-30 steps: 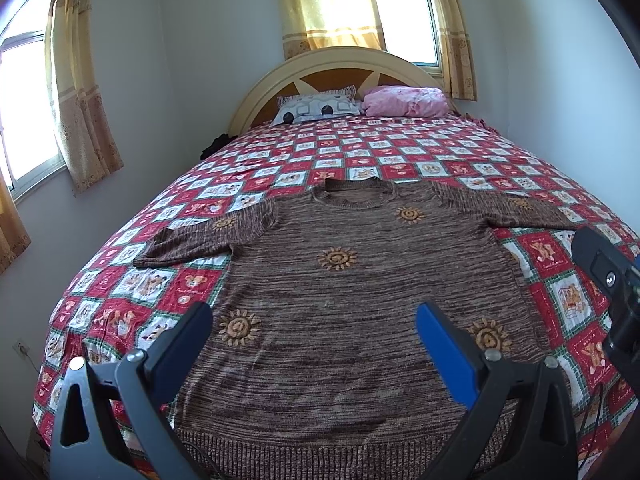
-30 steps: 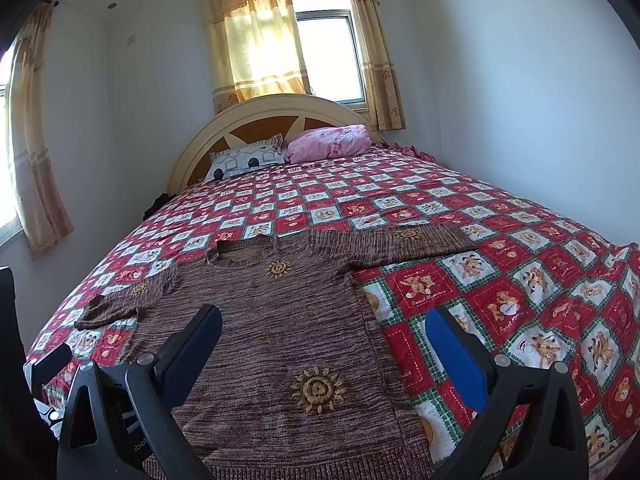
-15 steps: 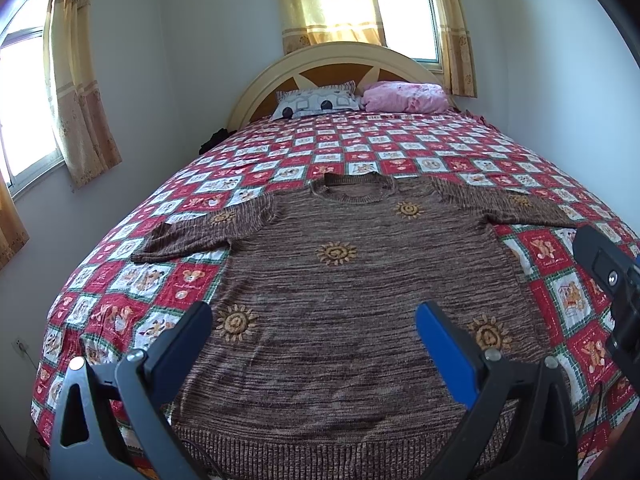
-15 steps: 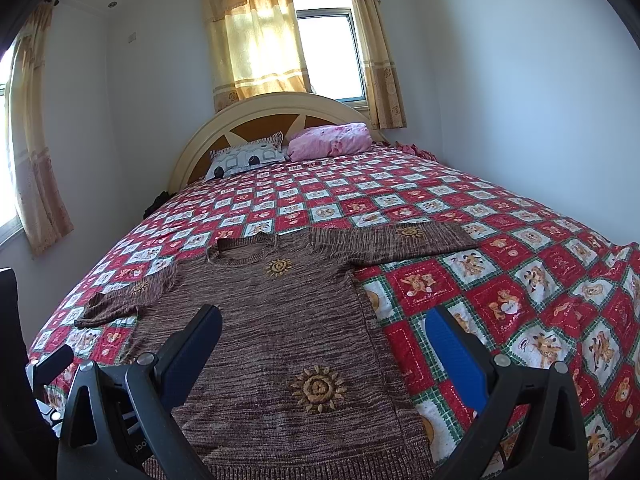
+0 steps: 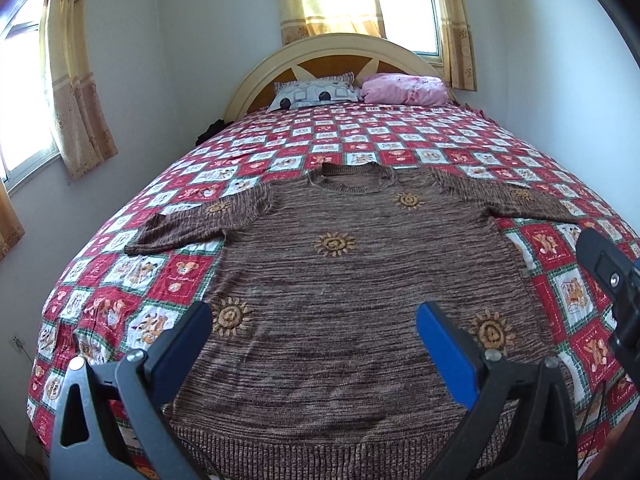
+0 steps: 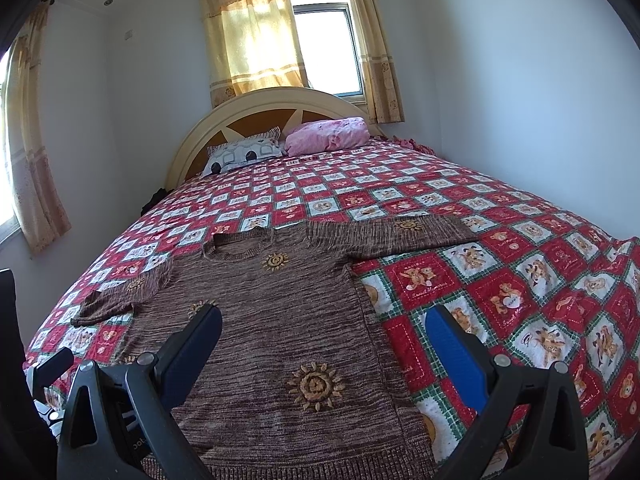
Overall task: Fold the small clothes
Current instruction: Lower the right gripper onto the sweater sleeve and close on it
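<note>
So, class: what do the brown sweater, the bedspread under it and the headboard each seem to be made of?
Sweater: knitted yarn, matte; ribbed hem and streaky stitch rows show.
Bedspread: printed woven cloth, probably cotton or a blend; flat checked cartoon panels.
Headboard: likely painted wood, smooth cream rim around orange panels.

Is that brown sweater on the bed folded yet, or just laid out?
Laid out flat. The sweater lies face up on the bedspread, both sleeves stretched sideways, hem straight, no fold visible.

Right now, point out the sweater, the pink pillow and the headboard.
sweater [image 5: 344, 280]: left wrist view, middle of the chest.
pink pillow [image 6: 328, 136]: right wrist view, middle of its front.
headboard [image 5: 344, 46]: left wrist view, cream top arch.
</note>
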Available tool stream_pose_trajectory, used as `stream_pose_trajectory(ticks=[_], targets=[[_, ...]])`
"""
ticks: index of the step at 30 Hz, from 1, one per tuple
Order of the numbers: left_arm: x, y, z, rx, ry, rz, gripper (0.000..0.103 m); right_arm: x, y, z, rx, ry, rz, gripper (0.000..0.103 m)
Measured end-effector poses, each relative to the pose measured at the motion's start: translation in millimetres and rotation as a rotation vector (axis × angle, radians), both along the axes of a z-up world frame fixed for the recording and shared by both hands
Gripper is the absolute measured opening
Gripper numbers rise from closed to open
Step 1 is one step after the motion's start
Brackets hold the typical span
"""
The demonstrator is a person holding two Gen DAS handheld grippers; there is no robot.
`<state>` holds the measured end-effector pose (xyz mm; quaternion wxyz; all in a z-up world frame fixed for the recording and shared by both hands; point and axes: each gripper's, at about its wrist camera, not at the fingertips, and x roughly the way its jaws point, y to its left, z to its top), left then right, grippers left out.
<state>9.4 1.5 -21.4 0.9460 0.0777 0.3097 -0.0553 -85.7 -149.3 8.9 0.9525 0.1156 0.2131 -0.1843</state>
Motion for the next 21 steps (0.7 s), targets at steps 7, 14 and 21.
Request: stream_pose_trajectory(ticks=[7,14,21], targets=[[21,2,-16,0.002,0.025,-0.015,0.103,15,-17,-11,-0.012,0.041,-0.015,0.102],[74,15,-42,-0.009,0.131,-0.003,0.103,36,-78,-35,0.073,0.108,-0.084,0.102],[128,9,-39,0.016,0.108,0.022,0.103,73,-186,-21,0.152,0.118,-0.18,0.079]])
